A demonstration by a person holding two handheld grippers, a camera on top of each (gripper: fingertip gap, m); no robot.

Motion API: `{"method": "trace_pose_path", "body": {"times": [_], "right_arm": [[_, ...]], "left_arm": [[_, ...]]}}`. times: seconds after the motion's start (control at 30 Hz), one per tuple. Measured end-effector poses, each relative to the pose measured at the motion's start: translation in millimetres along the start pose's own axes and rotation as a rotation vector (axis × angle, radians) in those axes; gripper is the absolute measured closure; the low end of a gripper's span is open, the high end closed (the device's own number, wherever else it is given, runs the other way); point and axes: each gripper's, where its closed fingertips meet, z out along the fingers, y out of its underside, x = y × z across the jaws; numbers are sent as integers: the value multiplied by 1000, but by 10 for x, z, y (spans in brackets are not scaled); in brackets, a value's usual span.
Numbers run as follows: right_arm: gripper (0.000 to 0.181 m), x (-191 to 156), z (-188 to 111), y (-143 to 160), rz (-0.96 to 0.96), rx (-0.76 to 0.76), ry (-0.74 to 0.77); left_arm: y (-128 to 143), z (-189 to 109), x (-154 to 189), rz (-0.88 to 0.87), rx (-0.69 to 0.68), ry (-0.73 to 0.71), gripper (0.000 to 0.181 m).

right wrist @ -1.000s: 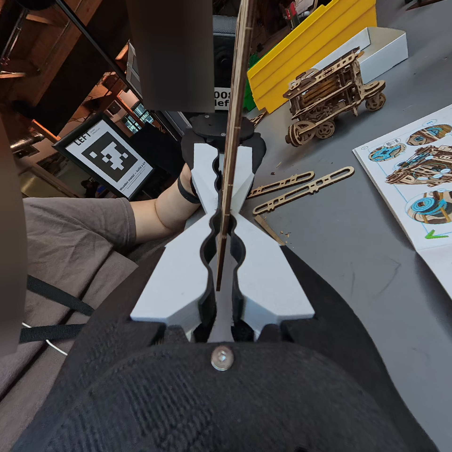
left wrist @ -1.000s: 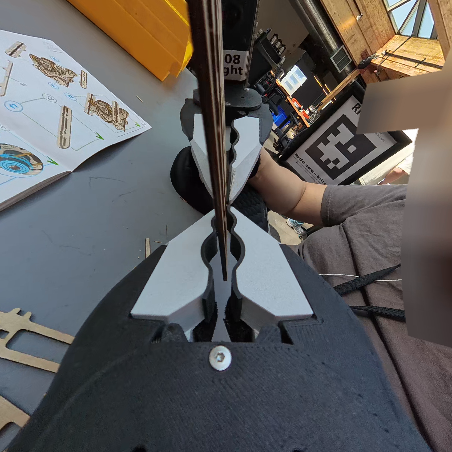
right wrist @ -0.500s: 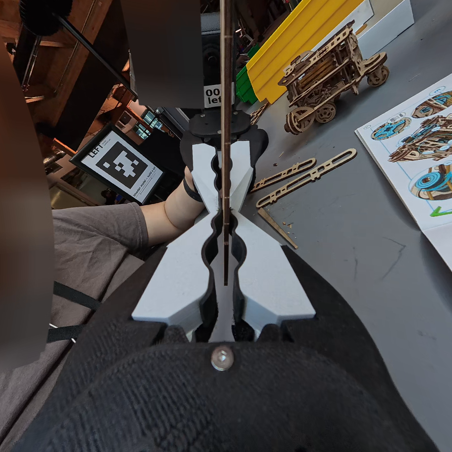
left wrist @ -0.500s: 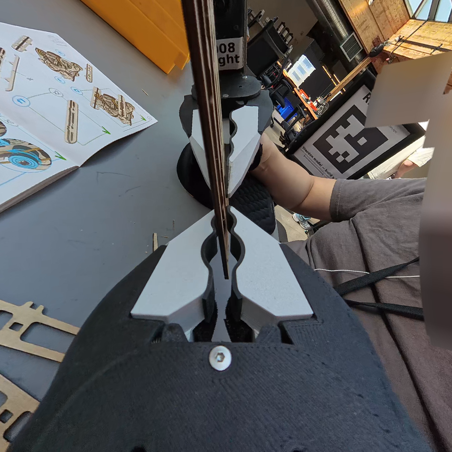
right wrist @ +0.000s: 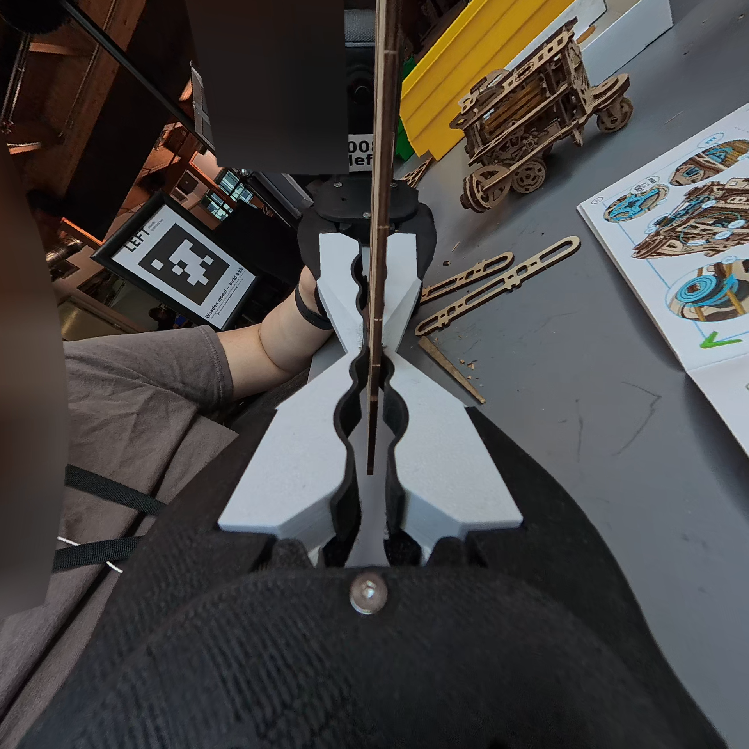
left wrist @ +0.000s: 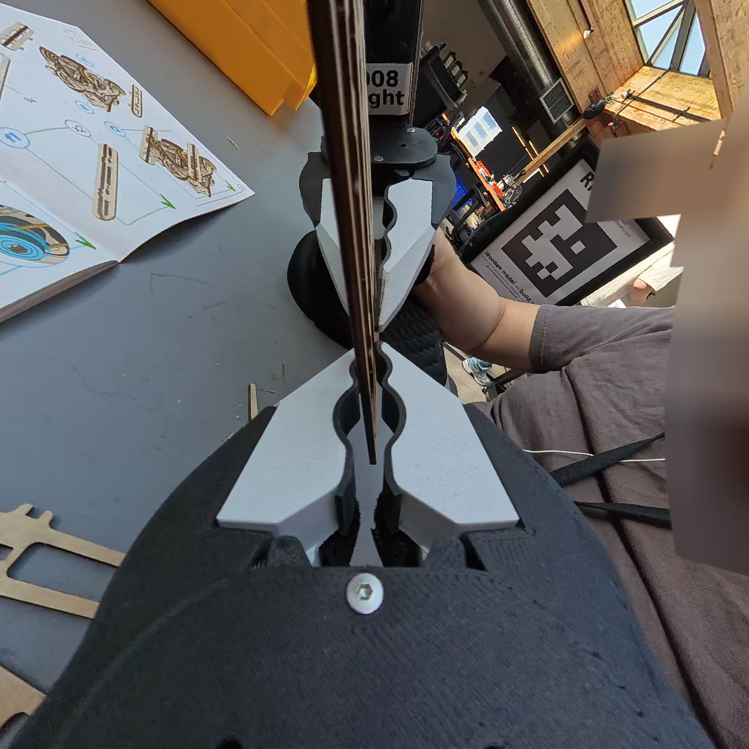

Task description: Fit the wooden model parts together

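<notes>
A thin wooden sheet (left wrist: 352,202) of model parts is seen edge-on, standing upright over the grey table (left wrist: 162,344). My left gripper (left wrist: 367,353) is shut on its near lower edge. My right gripper (right wrist: 375,353) is shut on the same sheet (right wrist: 381,202) from the opposite side. The two grippers face each other, tips almost touching. The right gripper shows farther off in the left wrist view (left wrist: 375,324), and the left gripper in the right wrist view (right wrist: 371,340). The sheet's faces are hidden.
An open instruction booklet (left wrist: 101,162) (right wrist: 689,263) lies on the table. A built wooden cart model (right wrist: 539,133), two slotted wooden strips (right wrist: 498,292), a wooden sliver (right wrist: 450,373), a yellow bin (left wrist: 251,48) and a cut-out sheet frame (left wrist: 40,567) surround it. A person's forearm (left wrist: 478,320) is close. Less than 4 cm separates the two grippers' tips. The built wooden cart model (right wrist: 539,133) is about equally far from each gripper, around 25 cm.
Both grippers stay shut on the sheet. The sheet has swung from leaning to nearly upright in the right wrist view, and the pair has shifted slightly over the table.
</notes>
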Motion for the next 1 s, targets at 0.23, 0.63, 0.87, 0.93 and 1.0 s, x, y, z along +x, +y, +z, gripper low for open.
{"method": "trace_pose_path", "body": {"times": [0.23,0.63,0.87,0.93,1.0], "right_arm": [[180,29,18,55,-1,-38,26],[181,-20,30,127,-14,-83,-1],[181,25,42,231,-48,-158,35],[181,78,51,282,-32,-190,59],[181,117,47,299,-32,-197,84]], "left_arm": [[32,5,-29,11,-22,-25,181],[109,27,13,67,-65,-2,181],[210,57,-40,47,-111,-33,181],[246,68,-81,16,-119,-36,181],[261,81,-119,-11,-116,-42,181]]}}
